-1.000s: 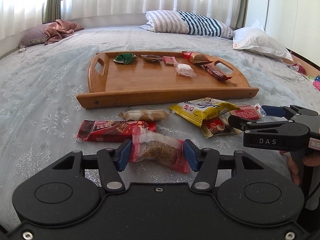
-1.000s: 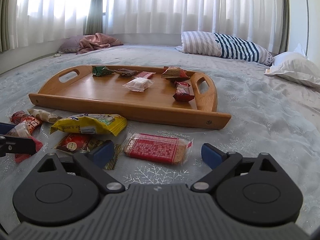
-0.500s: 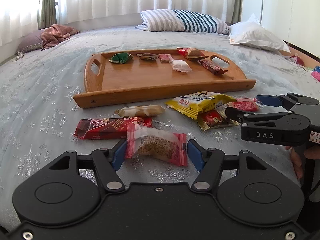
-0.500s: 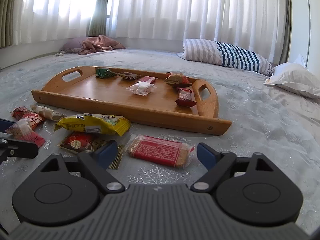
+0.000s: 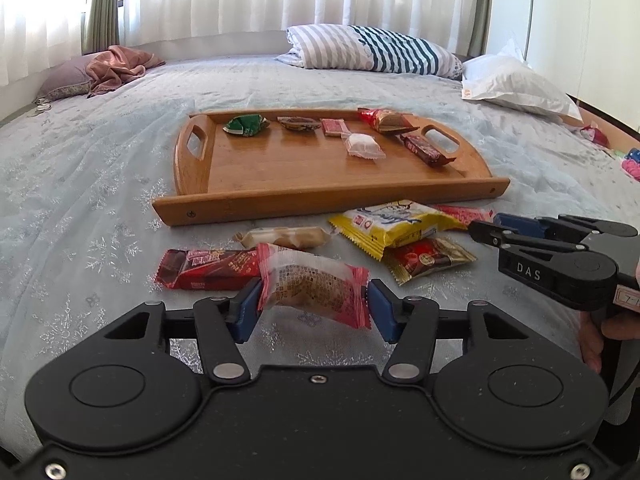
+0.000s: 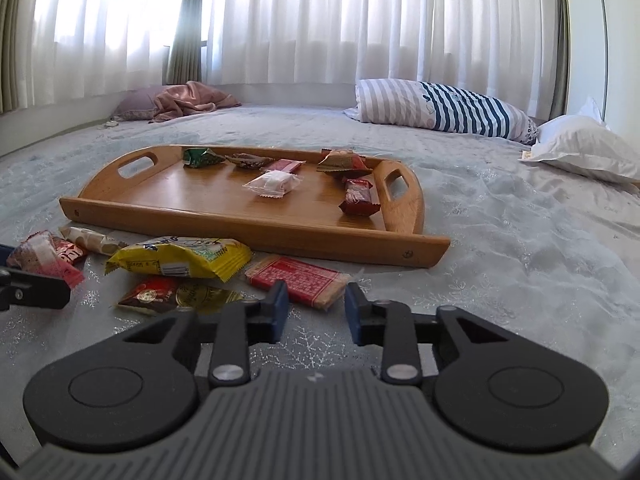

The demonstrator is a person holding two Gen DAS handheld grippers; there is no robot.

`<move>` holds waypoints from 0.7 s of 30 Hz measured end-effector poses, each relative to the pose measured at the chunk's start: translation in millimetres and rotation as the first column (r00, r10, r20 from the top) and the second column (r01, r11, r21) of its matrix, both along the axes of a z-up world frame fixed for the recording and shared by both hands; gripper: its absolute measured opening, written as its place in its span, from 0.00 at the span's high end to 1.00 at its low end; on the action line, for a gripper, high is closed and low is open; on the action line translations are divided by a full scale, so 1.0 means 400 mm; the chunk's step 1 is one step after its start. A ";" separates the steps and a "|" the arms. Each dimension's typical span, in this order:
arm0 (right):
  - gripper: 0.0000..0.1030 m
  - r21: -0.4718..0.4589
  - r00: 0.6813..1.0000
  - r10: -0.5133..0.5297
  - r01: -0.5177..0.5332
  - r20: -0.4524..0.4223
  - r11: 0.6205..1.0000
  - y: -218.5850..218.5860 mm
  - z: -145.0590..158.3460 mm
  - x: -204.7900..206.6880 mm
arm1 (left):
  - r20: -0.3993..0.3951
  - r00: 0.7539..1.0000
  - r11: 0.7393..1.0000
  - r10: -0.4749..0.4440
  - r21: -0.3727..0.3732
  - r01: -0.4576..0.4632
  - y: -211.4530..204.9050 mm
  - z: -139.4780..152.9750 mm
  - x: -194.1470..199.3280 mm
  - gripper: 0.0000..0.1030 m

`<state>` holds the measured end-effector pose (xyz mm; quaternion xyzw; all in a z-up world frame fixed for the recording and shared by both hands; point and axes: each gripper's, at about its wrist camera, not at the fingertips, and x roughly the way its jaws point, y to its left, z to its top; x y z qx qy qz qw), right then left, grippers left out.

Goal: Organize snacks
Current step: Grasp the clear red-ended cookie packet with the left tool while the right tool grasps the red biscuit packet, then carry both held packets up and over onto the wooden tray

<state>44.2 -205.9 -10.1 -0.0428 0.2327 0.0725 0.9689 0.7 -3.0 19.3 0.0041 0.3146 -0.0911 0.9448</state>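
My left gripper [image 5: 312, 307] holds a clear, red-ended cookie pack [image 5: 312, 284] by its two ends, tilted just above the bed; its jaws are closing. My right gripper [image 6: 314, 306] is closing its jaws on the near corner of a red cracker packet [image 6: 296, 278] lying on the bed, with both pads against it. From the left wrist view the right gripper [image 5: 486, 222] reaches in from the right. The wooden tray [image 5: 320, 200] lies beyond with several wrapped snacks along its far side.
Loose on the bedspread before the tray lie a yellow packet [image 5: 396, 220], a red-gold packet [image 5: 428, 258], a dark red bar [image 5: 208, 268] and a beige wrapped bar [image 5: 284, 236]. A striped pillow [image 5: 368, 50], a white pillow [image 5: 516, 84] and a pink cloth [image 5: 116, 66] lie farther back.
The right jaws went from wide open around the red cracker packet to narrow on its near corner. The left gripper kept the cookie pack, which now hangs more tilted.
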 end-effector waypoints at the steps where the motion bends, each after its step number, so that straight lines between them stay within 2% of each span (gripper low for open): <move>1: 0.68 0.006 1.000 0.002 -0.002 -0.003 1.000 0.000 0.002 0.000 | 0.003 1.000 1.000 0.000 -0.003 0.000 0.001 0.004 0.000 0.48; 7: 0.65 0.030 1.000 0.010 -0.010 0.020 0.999 -0.012 0.024 -0.004 | 0.025 1.000 1.000 -0.002 -0.011 0.002 0.008 0.028 -0.006 0.48; 8: 0.53 0.028 1.000 0.014 -0.014 0.017 0.999 -0.014 0.027 0.001 | 0.028 1.000 1.000 -0.001 -0.012 0.002 0.009 0.031 -0.006 0.48; 9: 0.46 0.026 1.000 0.028 -0.028 0.008 0.999 -0.017 0.030 0.007 | 0.030 1.000 1.000 -0.002 -0.013 0.002 0.009 0.033 -0.006 0.48; 12: 0.41 -0.019 0.998 0.064 -0.065 -0.016 0.998 -0.017 0.036 0.034 | 0.034 0.999 1.000 0.002 -0.015 -0.002 0.013 0.038 -0.003 0.48; 15: 0.34 -0.068 0.986 0.149 -0.154 -0.069 0.986 -0.014 0.035 0.071 | 0.037 0.999 1.000 0.004 -0.011 -0.004 0.013 0.040 0.002 0.48; 20: 0.33 -0.083 0.959 0.246 -0.259 -0.140 0.962 -0.012 0.031 0.117 | 0.038 0.999 1.000 0.012 -0.019 -0.012 0.018 0.043 0.007 0.48; 21: 0.42 -0.082 0.957 0.251 -0.264 -0.146 0.961 -0.011 0.034 0.117 | 0.039 0.999 1.000 0.014 -0.019 -0.014 0.019 0.043 0.008 0.48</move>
